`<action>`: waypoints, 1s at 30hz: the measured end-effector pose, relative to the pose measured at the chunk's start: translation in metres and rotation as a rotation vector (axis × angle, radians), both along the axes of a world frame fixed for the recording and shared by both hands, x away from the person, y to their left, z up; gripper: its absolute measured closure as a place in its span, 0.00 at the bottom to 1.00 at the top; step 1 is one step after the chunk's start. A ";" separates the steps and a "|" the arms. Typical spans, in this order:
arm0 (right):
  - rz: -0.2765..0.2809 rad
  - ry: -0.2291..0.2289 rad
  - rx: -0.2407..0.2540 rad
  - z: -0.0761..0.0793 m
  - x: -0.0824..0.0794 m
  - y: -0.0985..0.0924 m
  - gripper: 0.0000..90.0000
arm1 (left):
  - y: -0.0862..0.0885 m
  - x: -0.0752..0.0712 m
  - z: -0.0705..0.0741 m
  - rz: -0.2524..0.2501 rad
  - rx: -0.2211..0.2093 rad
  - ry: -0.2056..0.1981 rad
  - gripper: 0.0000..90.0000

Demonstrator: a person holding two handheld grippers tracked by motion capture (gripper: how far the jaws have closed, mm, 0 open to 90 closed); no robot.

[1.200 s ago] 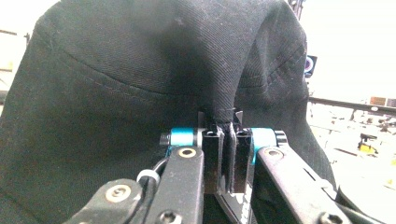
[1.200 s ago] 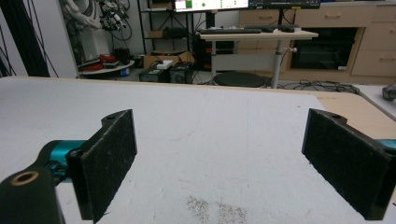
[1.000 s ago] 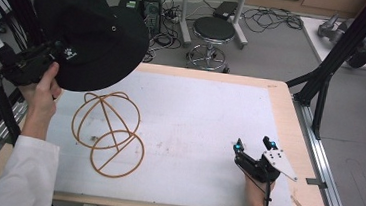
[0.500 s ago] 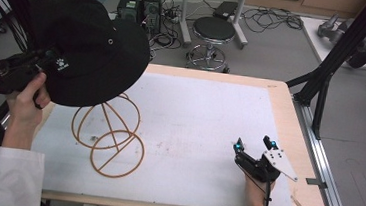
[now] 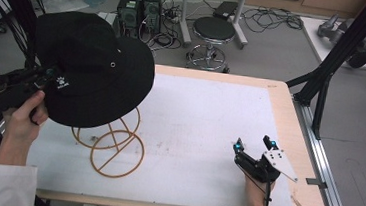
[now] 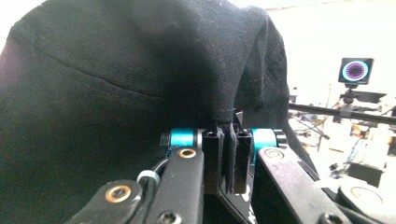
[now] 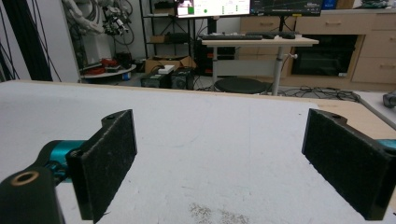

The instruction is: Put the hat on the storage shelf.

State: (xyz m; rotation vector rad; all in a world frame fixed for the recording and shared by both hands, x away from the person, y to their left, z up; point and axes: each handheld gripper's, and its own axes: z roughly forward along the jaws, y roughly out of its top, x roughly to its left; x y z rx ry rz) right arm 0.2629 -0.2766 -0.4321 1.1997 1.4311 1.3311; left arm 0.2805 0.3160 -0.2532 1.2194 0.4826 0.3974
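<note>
A black wide-brimmed hat (image 5: 93, 70) hangs in the air over the table's left side, above a copper wire stand (image 5: 112, 144). My left gripper (image 5: 42, 78) is shut on the hat's brim at its left edge, held by a hand in a white sleeve. In the left gripper view the black fabric (image 6: 140, 79) is pinched between the two closed jaws of the left gripper (image 6: 227, 140). My right gripper (image 5: 253, 145) rests near the table's front right with its jaws wide apart. In the right gripper view its black pads (image 7: 348, 163) stand far apart over bare white mat; right gripper (image 7: 219, 158).
A white mat (image 5: 204, 120) covers the wooden table (image 5: 290, 117). Behind the table stand a round stool (image 5: 215, 30) and computer cases (image 5: 139, 9) with cables on the floor. A black frame leg (image 5: 335, 56) rises at the right.
The left hand has carried the hat to the right and lower, so it now hides the top of the wire stand. The right gripper has stayed where it was.
</note>
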 end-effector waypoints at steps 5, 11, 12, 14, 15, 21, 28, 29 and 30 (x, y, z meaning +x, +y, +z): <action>0.001 -0.003 0.002 0.001 0.000 0.000 0.10 | -0.006 -0.006 -0.003 0.002 0.052 0.013 0.96; 0.006 -0.004 -0.002 0.001 -0.001 0.000 0.10 | -0.015 -0.013 -0.015 -0.022 0.095 0.044 0.96; 0.005 -0.003 -0.001 0.001 -0.001 0.000 0.10 | -0.015 -0.013 -0.015 -0.022 0.095 0.044 0.96; 0.003 -0.002 -0.002 0.001 -0.001 -0.001 0.10 | -0.017 -0.015 -0.020 -0.032 0.094 0.057 0.96; 0.004 -0.002 -0.002 0.001 -0.001 -0.001 0.10 | -0.017 -0.015 -0.020 -0.034 0.097 0.056 0.96; 0.008 -0.003 -0.003 0.001 0.000 0.000 0.10 | -0.016 -0.019 -0.021 -0.036 0.128 0.083 0.96; 0.006 -0.002 -0.002 0.001 0.000 0.000 0.10 | -0.016 -0.020 -0.027 -0.058 0.156 0.141 0.96; 0.006 -0.002 -0.002 0.001 0.000 0.000 0.10 | -0.016 -0.020 -0.027 -0.058 0.156 0.141 0.96; 0.005 -0.002 -0.003 0.001 0.000 0.000 0.10 | -0.017 -0.020 -0.029 -0.063 0.170 0.157 0.96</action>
